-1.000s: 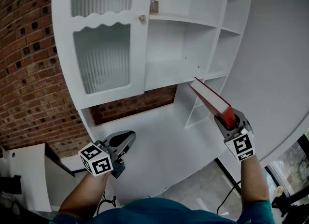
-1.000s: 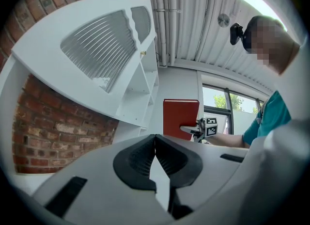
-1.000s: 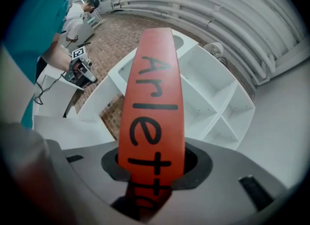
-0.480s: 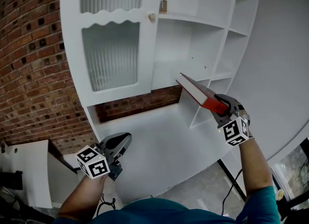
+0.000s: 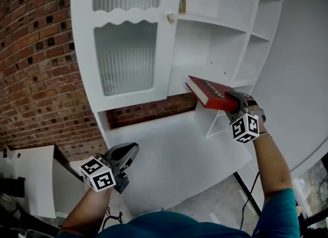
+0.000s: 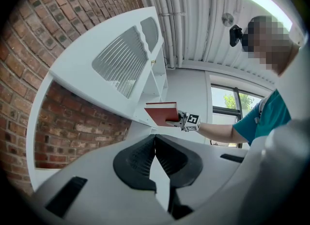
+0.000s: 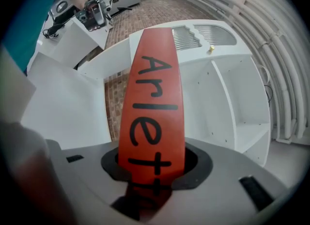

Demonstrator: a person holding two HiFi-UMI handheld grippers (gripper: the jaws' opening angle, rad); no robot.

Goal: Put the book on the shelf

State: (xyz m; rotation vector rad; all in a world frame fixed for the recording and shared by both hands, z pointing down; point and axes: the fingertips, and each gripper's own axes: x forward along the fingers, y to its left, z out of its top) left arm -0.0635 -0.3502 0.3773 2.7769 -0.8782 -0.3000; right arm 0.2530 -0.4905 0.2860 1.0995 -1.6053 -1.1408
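The book (image 5: 209,92) is clamped between the jaws of the right gripper (image 5: 233,100), held nearly flat just before the open compartments of the shelf (image 5: 202,52), seemingly mid-carry and next needing a level slide inward; the left gripper (image 5: 124,156), jaws together and empty, hangs low.

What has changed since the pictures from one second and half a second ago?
The right gripper has rolled the red book flatter and carried it left toward the open shelf. Its grip is unchanged. The left gripper stays low, shut and empty.
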